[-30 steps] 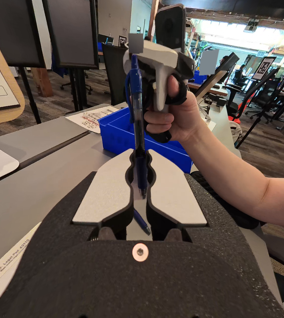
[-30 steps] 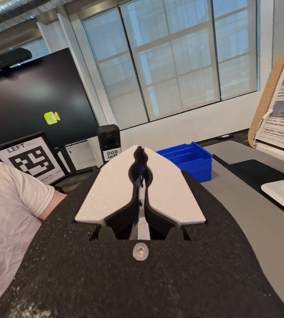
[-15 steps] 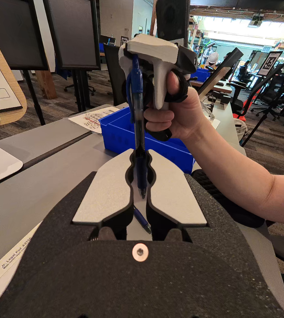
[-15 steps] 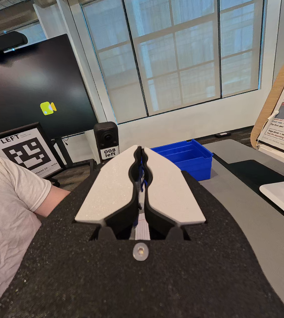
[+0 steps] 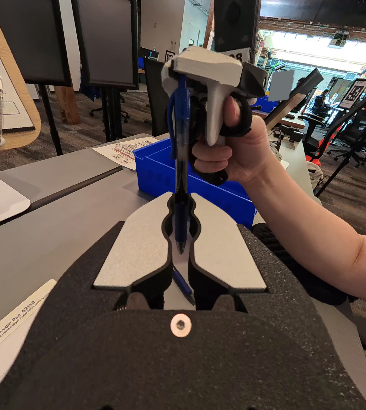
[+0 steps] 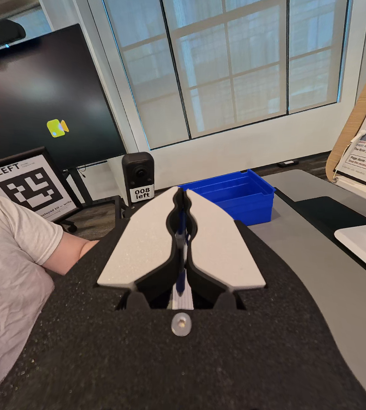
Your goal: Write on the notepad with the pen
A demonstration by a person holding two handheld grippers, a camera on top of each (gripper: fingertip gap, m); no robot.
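Black foam-clad claw (image 5: 181, 224), grey-white fingers (image 5: 137, 246), silver screw (image 5: 180, 325), white T-shirt sleeve (image 6: 18, 224).

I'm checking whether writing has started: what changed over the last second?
Little. The right gripper and its upright blue pen drifted slightly; the right wrist view tilted a bit, showing more lined notepad under the tip. Nothing was grasped or released. The left gripper and blue bin kept their places.

A grey table (image 5: 51, 233) carries a blue bin (image 5: 210, 195) at its far side, a printed sheet (image 5: 126, 149) just left of it, and a notepad (image 5: 6, 337) near left.
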